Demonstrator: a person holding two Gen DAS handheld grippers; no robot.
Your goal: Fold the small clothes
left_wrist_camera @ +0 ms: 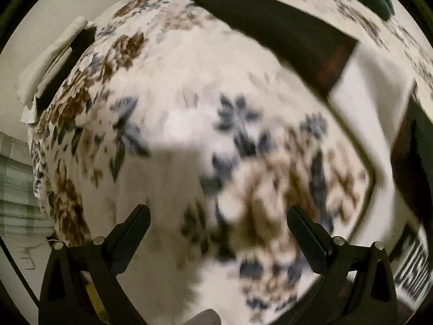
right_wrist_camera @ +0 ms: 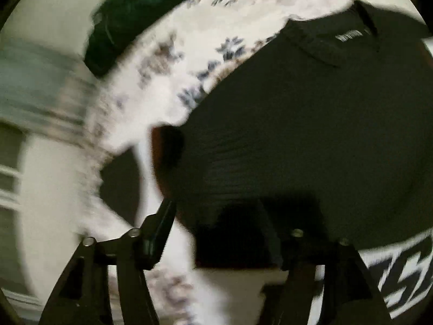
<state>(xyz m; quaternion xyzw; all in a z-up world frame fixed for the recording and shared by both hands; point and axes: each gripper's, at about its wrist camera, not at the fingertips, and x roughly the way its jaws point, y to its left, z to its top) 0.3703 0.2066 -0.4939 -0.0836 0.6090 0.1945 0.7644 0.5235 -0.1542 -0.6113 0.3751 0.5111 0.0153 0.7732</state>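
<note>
The fingers (left_wrist_camera: pixel 140 216) of the left gripper (left_wrist_camera: pixel 217 220) stand spread wide with nothing between them, hanging over a bed cover (left_wrist_camera: pixel 173 108) printed with blue and brown flowers. The fingers (right_wrist_camera: pixel 162 216) of the right gripper (right_wrist_camera: pixel 219 216) are also parted, and no cloth is pinched between them; they hover just above the near edge of a black polo shirt (right_wrist_camera: pixel 311 124). The right-hand finger of that pair is lost against the dark cloth and blur.

The black polo shirt lies spread flat on the floral bed cover, its collar and a small white label (right_wrist_camera: pixel 349 35) at the far end, away from the gripper. In the left wrist view the same shirt shows as a dark band (left_wrist_camera: pixel 284 32) across the upper right, with white fabric (left_wrist_camera: pixel 362 89) beside it. A garment with bold black-and-white lettering (right_wrist_camera: pixel 400 270) lies at the lower right. A dark green item (right_wrist_camera: pixel 127 19) rests at the far edge of the bed. A stack of folded white and black clothes (left_wrist_camera: pixel 51 62) sits at the bed's left edge. Both views are smeared.
</note>
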